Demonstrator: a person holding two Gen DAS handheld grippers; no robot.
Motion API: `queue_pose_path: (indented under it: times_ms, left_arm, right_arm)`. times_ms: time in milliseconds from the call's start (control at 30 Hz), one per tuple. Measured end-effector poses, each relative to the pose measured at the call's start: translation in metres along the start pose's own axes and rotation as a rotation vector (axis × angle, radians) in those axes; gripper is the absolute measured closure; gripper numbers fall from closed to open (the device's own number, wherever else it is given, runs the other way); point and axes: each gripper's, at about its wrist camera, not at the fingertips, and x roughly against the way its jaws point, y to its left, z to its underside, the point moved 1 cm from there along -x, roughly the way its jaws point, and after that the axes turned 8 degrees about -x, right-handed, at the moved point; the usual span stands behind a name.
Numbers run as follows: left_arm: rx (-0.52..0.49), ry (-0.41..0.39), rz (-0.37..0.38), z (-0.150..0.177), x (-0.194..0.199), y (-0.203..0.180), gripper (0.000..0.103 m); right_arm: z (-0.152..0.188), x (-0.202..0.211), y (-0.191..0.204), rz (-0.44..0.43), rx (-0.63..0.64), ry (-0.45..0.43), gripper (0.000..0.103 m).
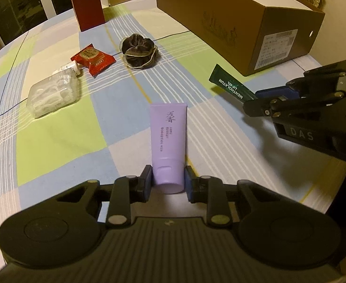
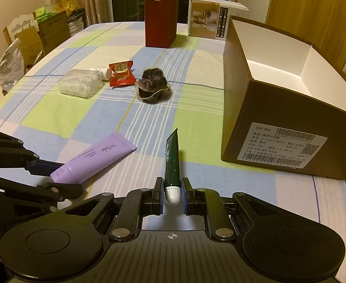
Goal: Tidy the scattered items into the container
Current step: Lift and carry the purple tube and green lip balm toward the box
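Nearby, scrunchie (image 2: 152, 89) beside open box (image 2: 279, 127).

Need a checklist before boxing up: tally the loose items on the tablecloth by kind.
Tubes: 2, soft purple plastic tube and thin green lip gel tube
Red foil snack packets: 1
Dark velvet scrunchies: 1
Clear plastic cases: 1
Small white bottles: 1
Total: 6

Warm, yellowish indoor light falls from above, leaving both views fairly dim. Soft shadows sit under the purple tube (image 1: 168, 139) and beside the cardboard box (image 2: 288, 127). Fisheye distortion bends the tablecloth (image 2: 62, 118) lines, and the corners darken to black.
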Motion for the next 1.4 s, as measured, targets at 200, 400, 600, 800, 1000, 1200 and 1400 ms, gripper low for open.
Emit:
queue_pose_path:
  times_ms: [200, 400, 600, 800, 1000, 1200, 1400]
  left_arm:
    - [0.001, -0.024, 0.001, -0.001, 0.005, 0.0, 0.08]
    - [0.016, -0.061, 0.0, -0.002, 0.013, 0.0, 0.08]
    - [0.029, -0.092, -0.008, -0.006, 0.022, 0.002, 0.08]
    - [0.032, -0.125, -0.019, -0.01, 0.032, 0.003, 0.08]
    - [0.038, -0.147, -0.027, -0.013, 0.044, 0.002, 0.08]
    - [0.035, -0.166, -0.034, -0.018, 0.057, -0.002, 0.08]
    - [0.028, -0.195, -0.037, -0.028, 0.074, -0.009, 0.08]
  right_arm:
    - [-0.001, 0.001, 0.001, 0.0, 0.0, -0.008, 0.086]
    - [-0.002, 0.002, 0.0, -0.001, -0.003, -0.015, 0.086]
    - [-0.005, 0.008, -0.001, -0.001, 0.002, -0.029, 0.086]
    - [-0.006, 0.017, -0.001, 0.001, 0.004, -0.053, 0.086]
    - [-0.007, 0.031, 0.0, 0.0, 0.012, -0.074, 0.086]
    - [-0.006, 0.046, -0.003, 0.012, 0.003, -0.091, 0.086]
    - [-0.013, 0.068, -0.004, 0.02, -0.003, -0.128, 0.086]
